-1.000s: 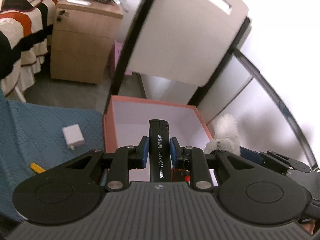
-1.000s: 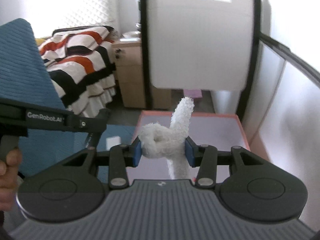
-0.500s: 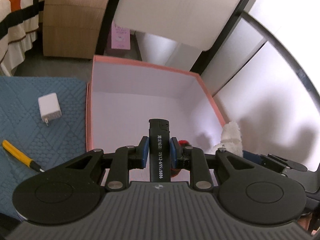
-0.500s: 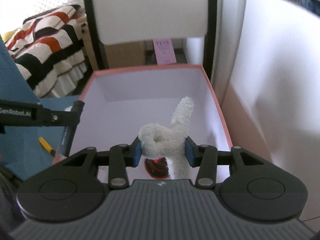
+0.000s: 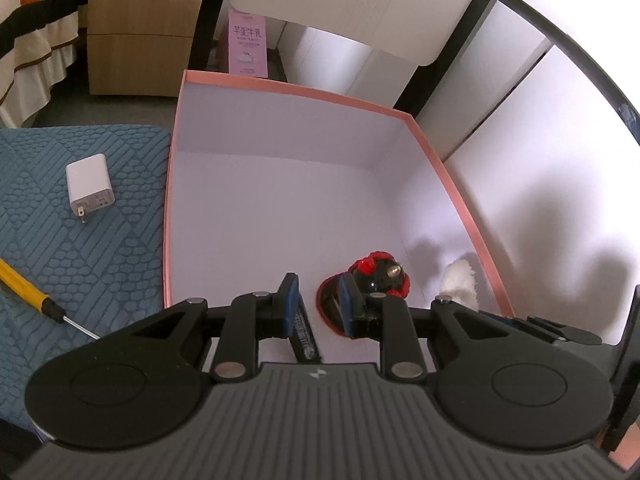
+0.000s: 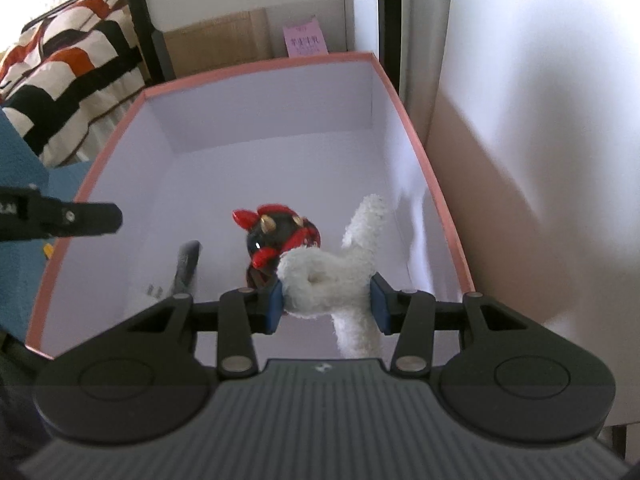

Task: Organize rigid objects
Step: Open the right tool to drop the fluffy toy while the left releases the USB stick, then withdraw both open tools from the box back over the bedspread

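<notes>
One pink-rimmed box (image 5: 440,168) is sitting beside a quilted mat (image 5: 100,248); my left fingers (image 5: 289,300) are gaping, right fingers (image 6: 275,306) clenching a fluffy knot (image 6: 328,280).

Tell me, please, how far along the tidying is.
Done: the figure and lighter are in the box. In hand: the right gripper holds a white plush over it. Left: the charger and screwdriver on the mat.

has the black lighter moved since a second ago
Yes. The black lighter has left the left tool, whose blue pads now stand apart, and dropped low onto the floor of the pink box.
</notes>
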